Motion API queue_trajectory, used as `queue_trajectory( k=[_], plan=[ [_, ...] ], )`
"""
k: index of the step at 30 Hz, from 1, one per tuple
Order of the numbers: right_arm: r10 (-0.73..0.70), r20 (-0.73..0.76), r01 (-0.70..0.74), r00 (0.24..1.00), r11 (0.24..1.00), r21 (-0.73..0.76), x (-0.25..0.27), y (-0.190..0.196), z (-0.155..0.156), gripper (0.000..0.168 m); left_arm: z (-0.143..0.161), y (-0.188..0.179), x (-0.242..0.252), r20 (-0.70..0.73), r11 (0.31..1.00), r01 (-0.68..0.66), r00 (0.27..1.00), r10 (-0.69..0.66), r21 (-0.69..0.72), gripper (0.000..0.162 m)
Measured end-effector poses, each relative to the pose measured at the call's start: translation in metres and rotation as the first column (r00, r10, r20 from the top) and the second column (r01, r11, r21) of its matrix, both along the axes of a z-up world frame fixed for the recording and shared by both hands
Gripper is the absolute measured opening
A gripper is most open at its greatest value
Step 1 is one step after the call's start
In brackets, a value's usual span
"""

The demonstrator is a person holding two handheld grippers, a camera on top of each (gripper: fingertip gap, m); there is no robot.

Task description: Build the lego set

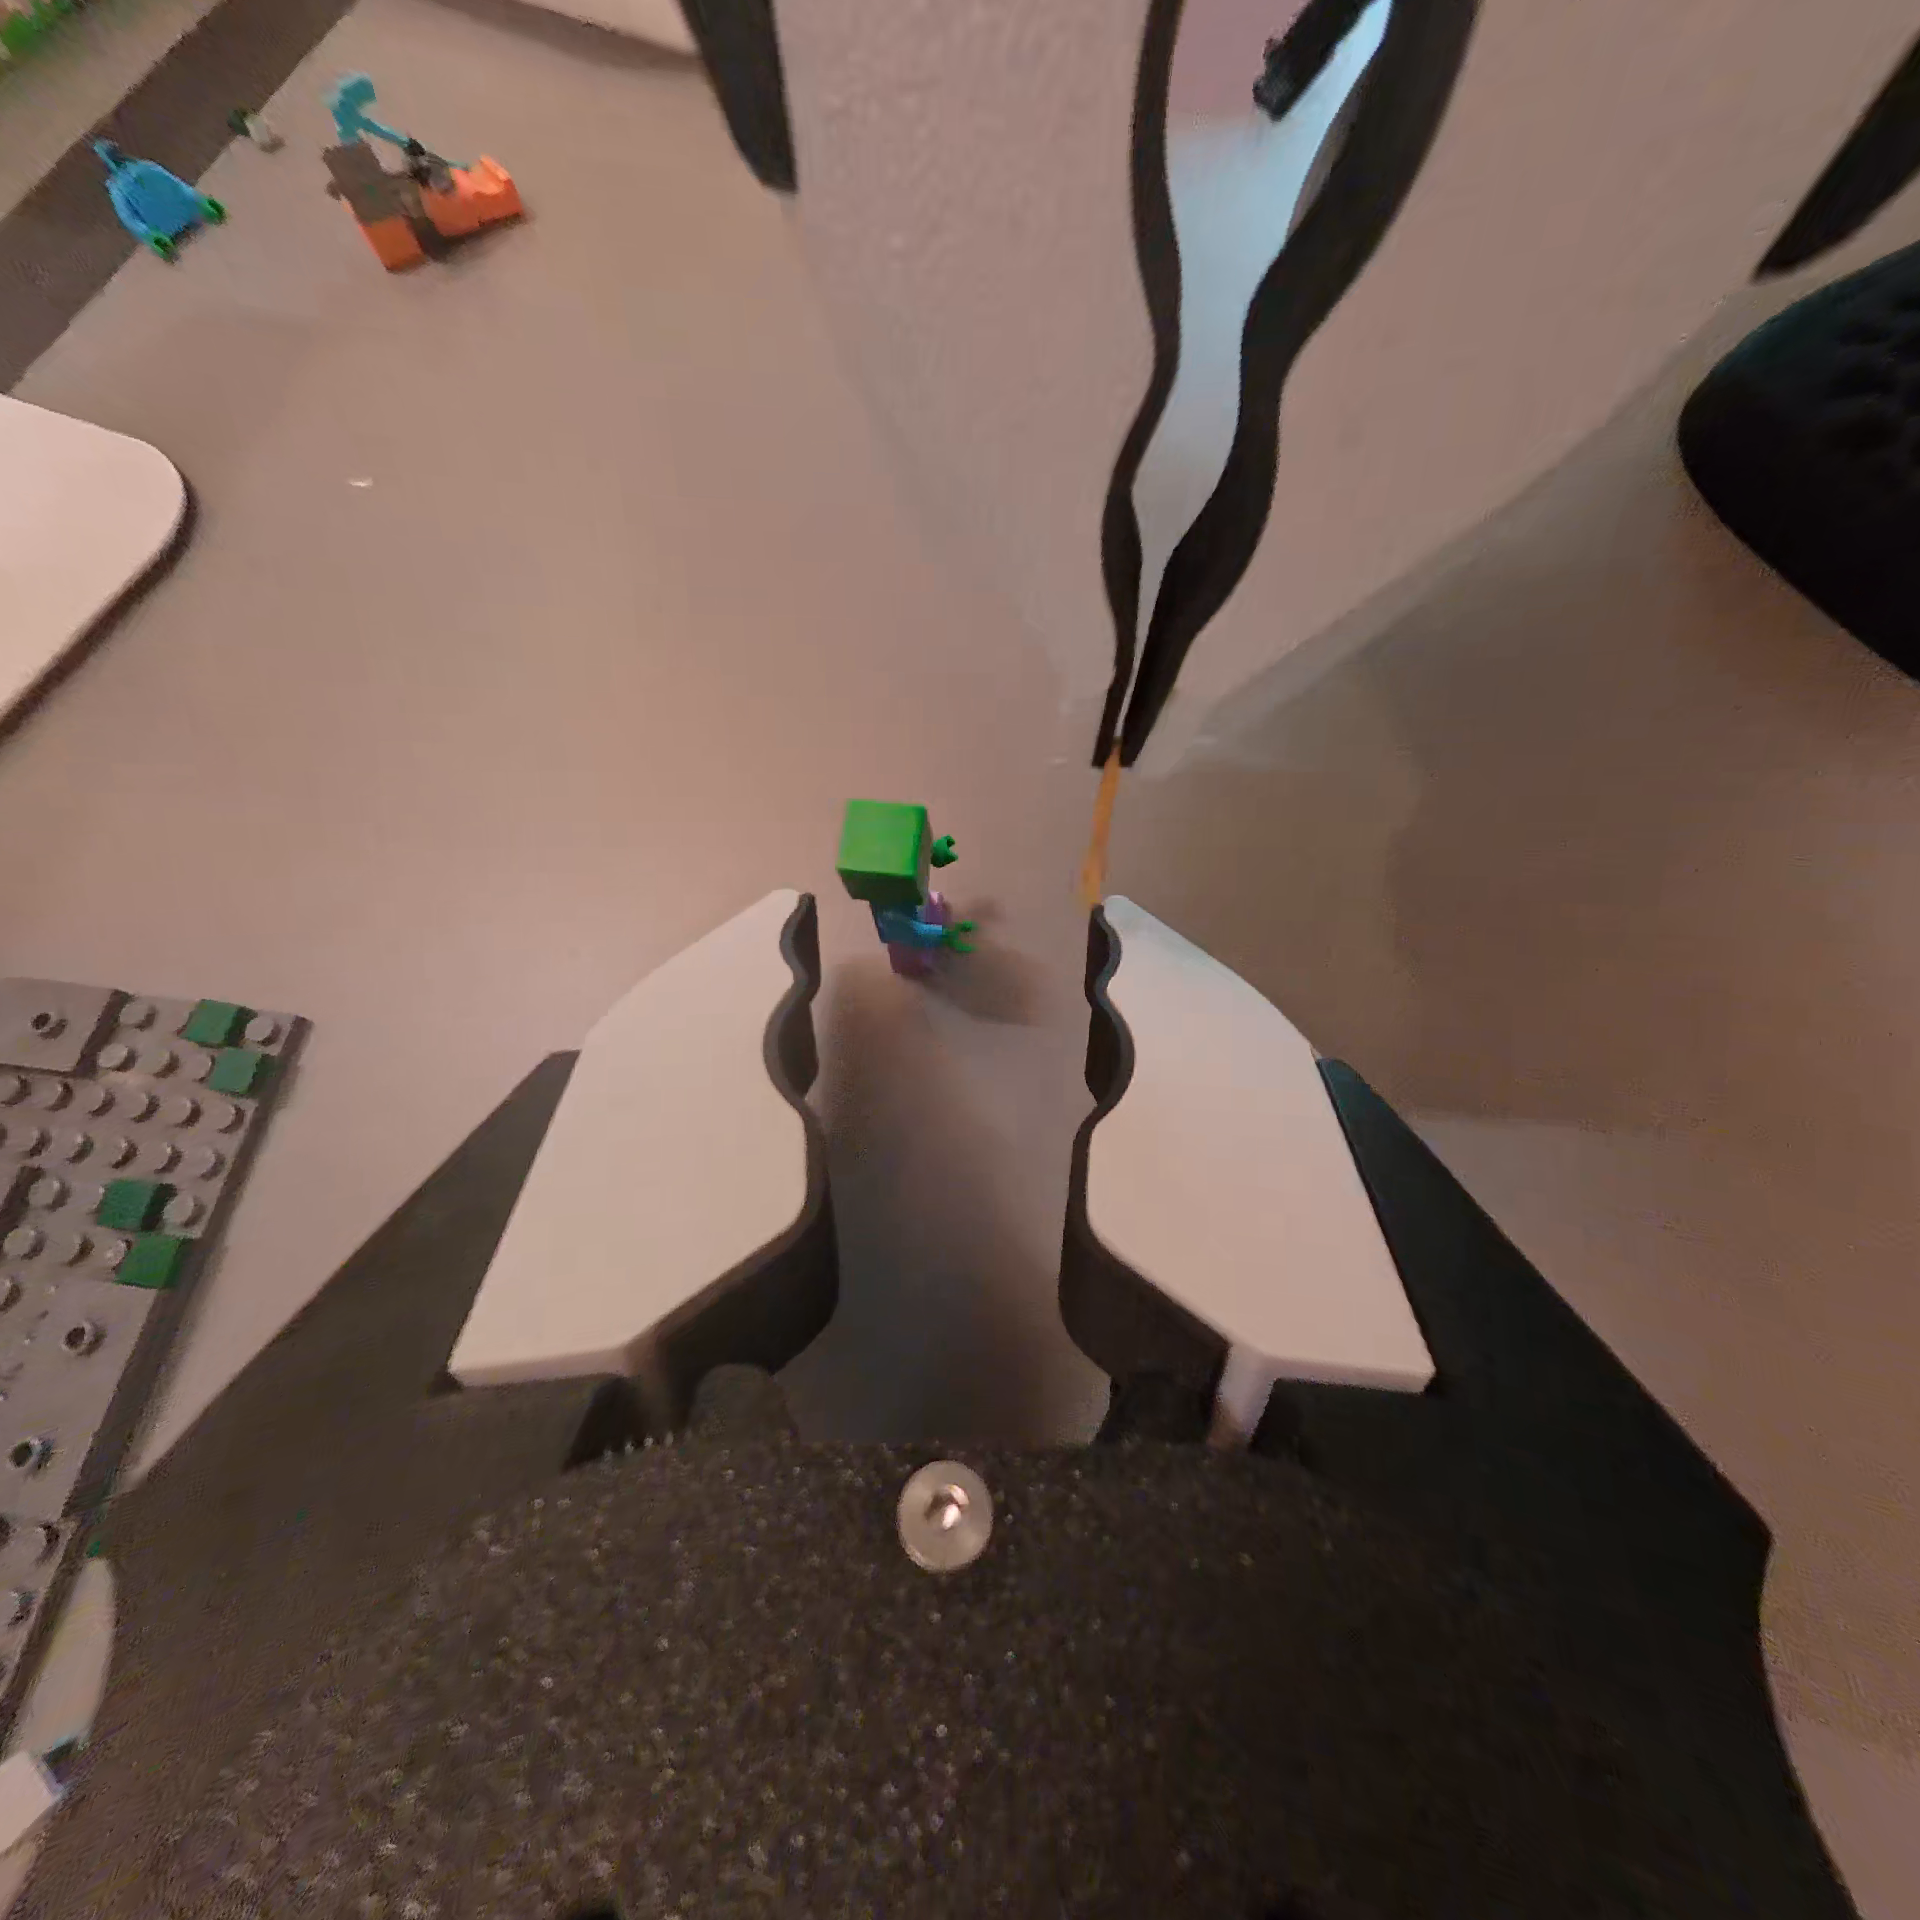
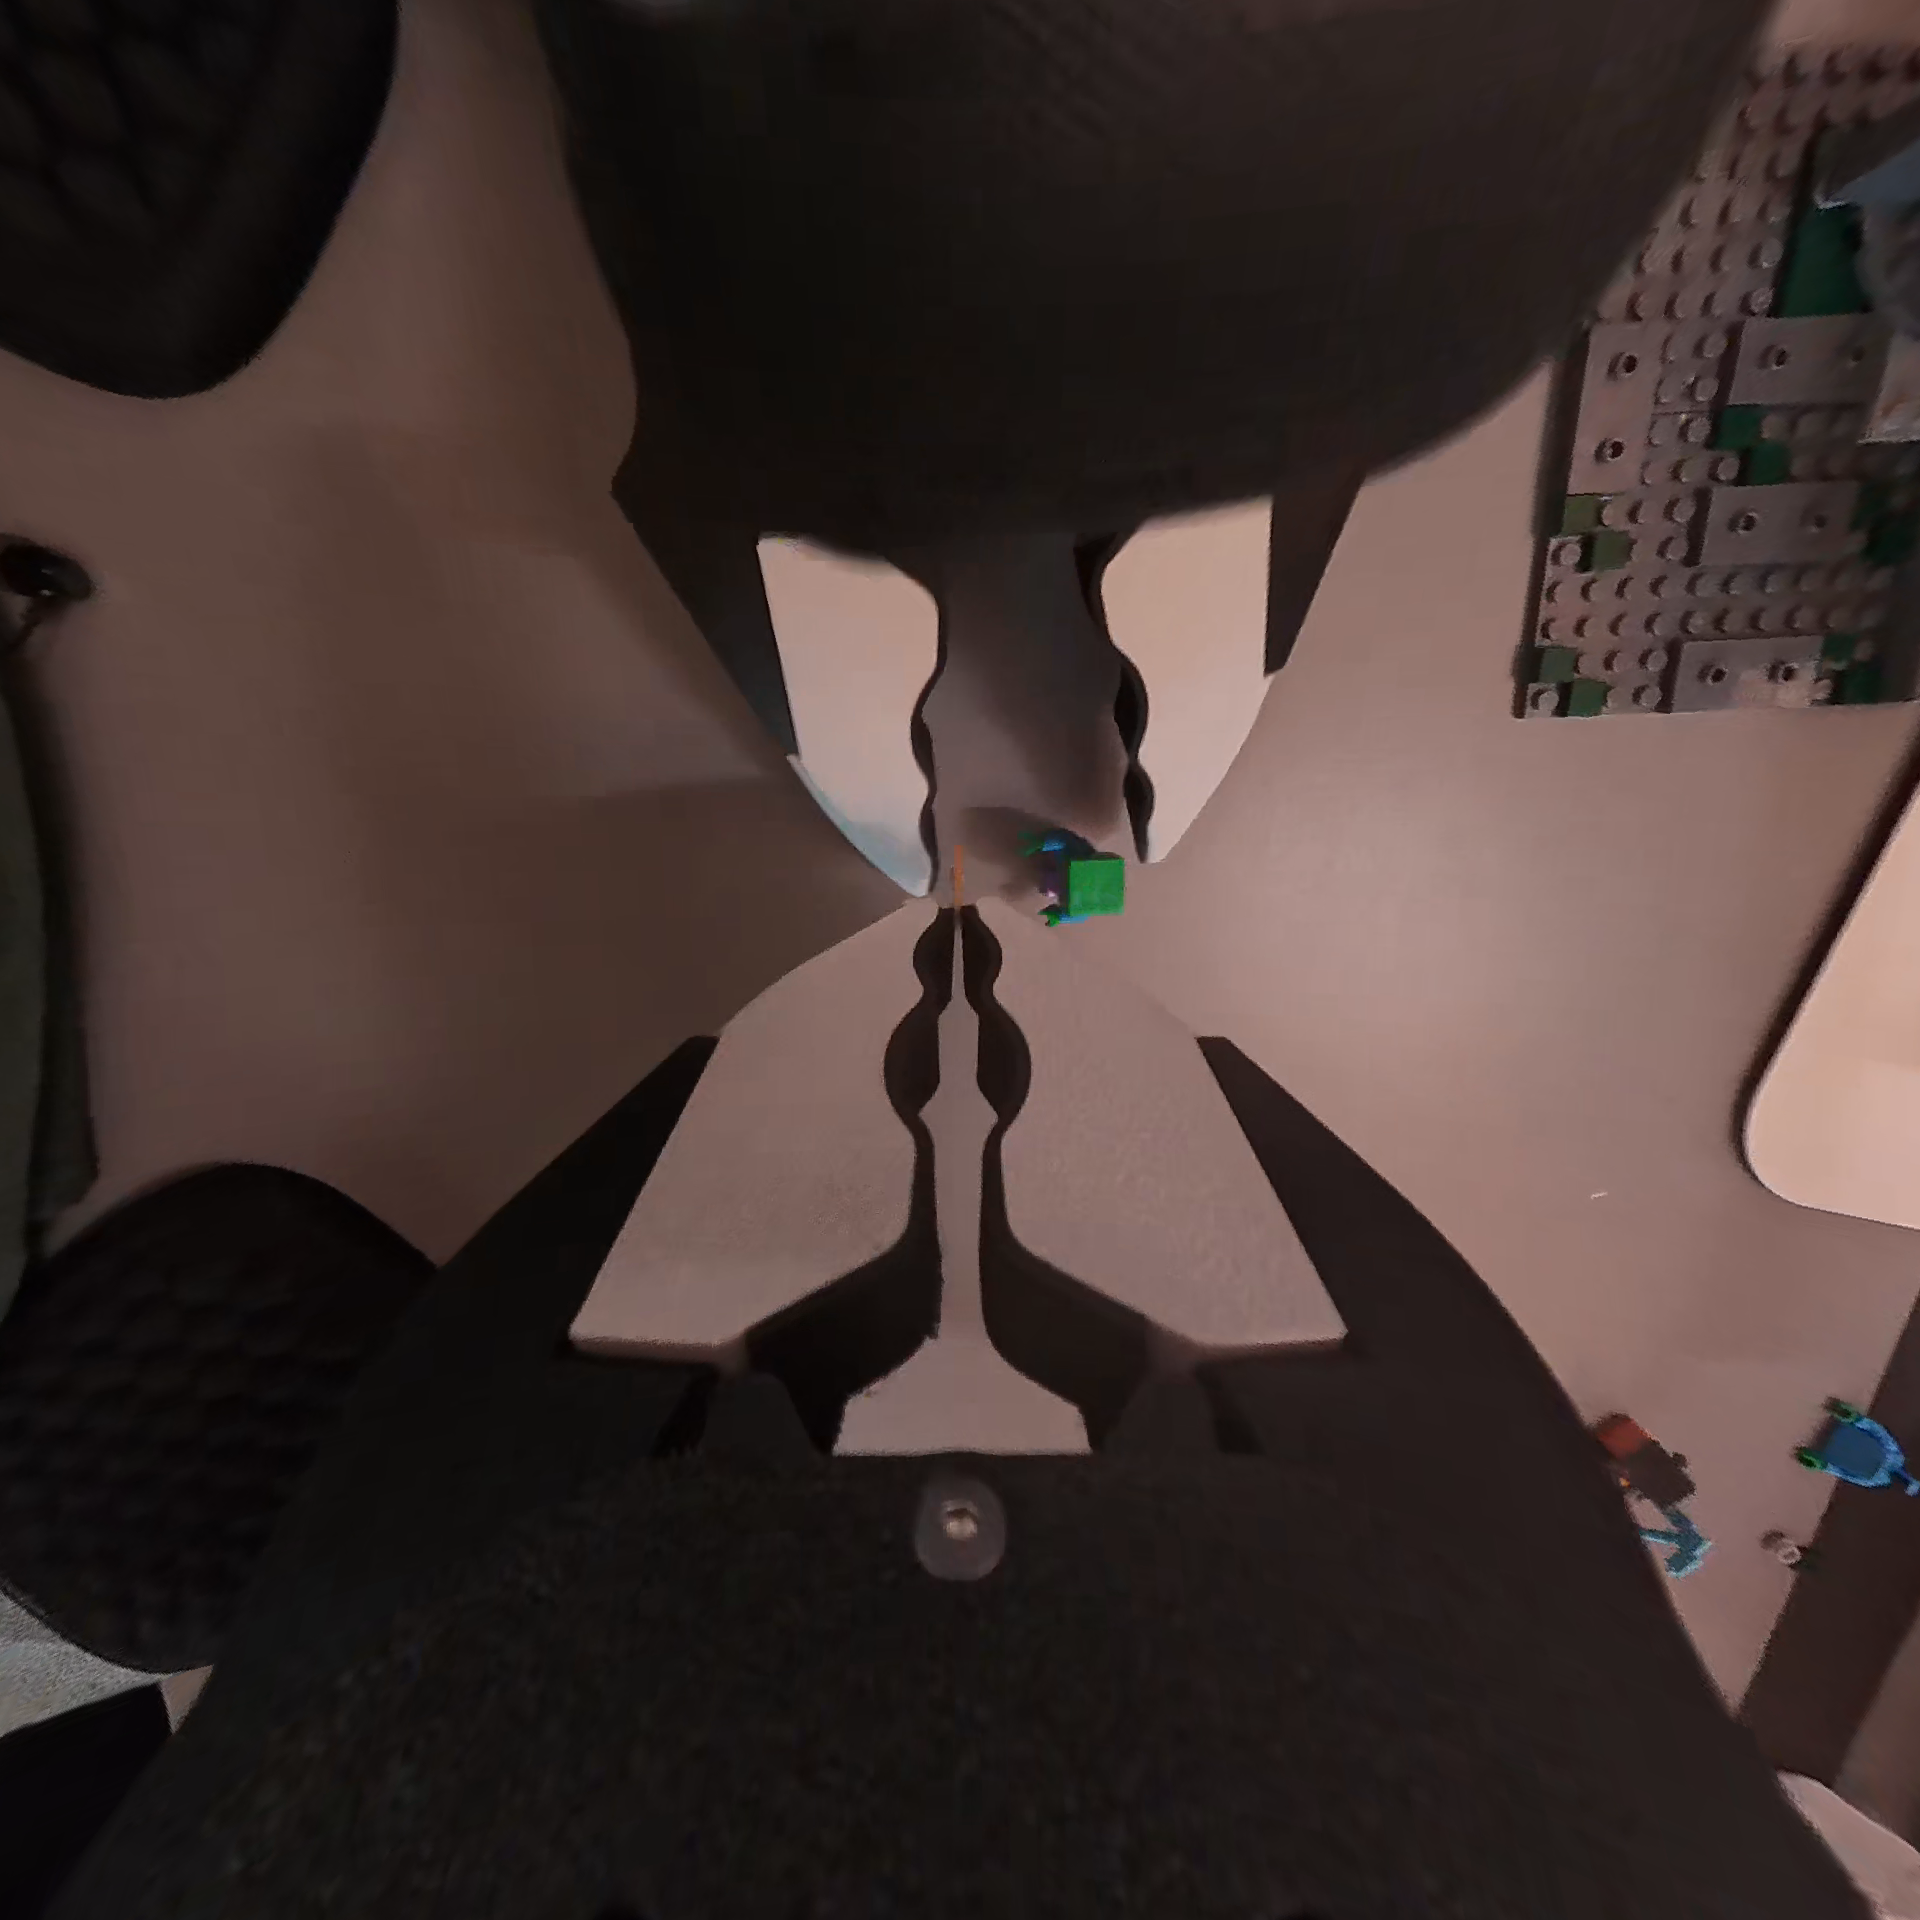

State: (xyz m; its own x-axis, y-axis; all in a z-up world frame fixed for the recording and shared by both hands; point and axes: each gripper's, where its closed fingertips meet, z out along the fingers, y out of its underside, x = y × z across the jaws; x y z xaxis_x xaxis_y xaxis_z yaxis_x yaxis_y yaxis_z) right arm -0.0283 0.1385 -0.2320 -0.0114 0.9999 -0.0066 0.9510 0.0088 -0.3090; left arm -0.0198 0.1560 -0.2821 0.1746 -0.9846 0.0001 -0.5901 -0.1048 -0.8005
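Observation:
A small figure with a green cube head (image 1: 883,850) stands on the table just beyond my left gripper (image 1: 951,914), which is open and empty. It also shows in the right wrist view (image 2: 1091,883). My right gripper (image 2: 954,920) is shut on a thin orange stick (image 2: 957,871). In the left wrist view the right gripper (image 1: 1117,743) comes down from above with the orange stick (image 1: 1096,836) hanging from its tips, just right of the figure. In the right wrist view the left gripper (image 2: 1029,831) faces mine, with the figure at its tips.
A grey studded baseplate (image 1: 94,1195) with green tiles lies at the left; it also shows in the right wrist view (image 2: 1704,540). An orange and black build (image 1: 426,197) and a blue figure (image 1: 151,203) lie far left. A white board corner (image 1: 73,530) is at the left edge. Across from one pair of fingers to the other is roughly 5 centimeters.

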Motion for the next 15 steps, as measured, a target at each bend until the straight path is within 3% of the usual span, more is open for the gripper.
queue_trajectory(
  k=[15],
  plan=[
    [-0.03, 0.039, 0.03, 0.999, 0.999, -0.017, -0.005, 0.009, -0.016, 0.001, -0.007, 0.0, -0.002, -0.042, 0.999, -0.031, 0.999, 0.03, -0.023, 0.043]
  ],
)
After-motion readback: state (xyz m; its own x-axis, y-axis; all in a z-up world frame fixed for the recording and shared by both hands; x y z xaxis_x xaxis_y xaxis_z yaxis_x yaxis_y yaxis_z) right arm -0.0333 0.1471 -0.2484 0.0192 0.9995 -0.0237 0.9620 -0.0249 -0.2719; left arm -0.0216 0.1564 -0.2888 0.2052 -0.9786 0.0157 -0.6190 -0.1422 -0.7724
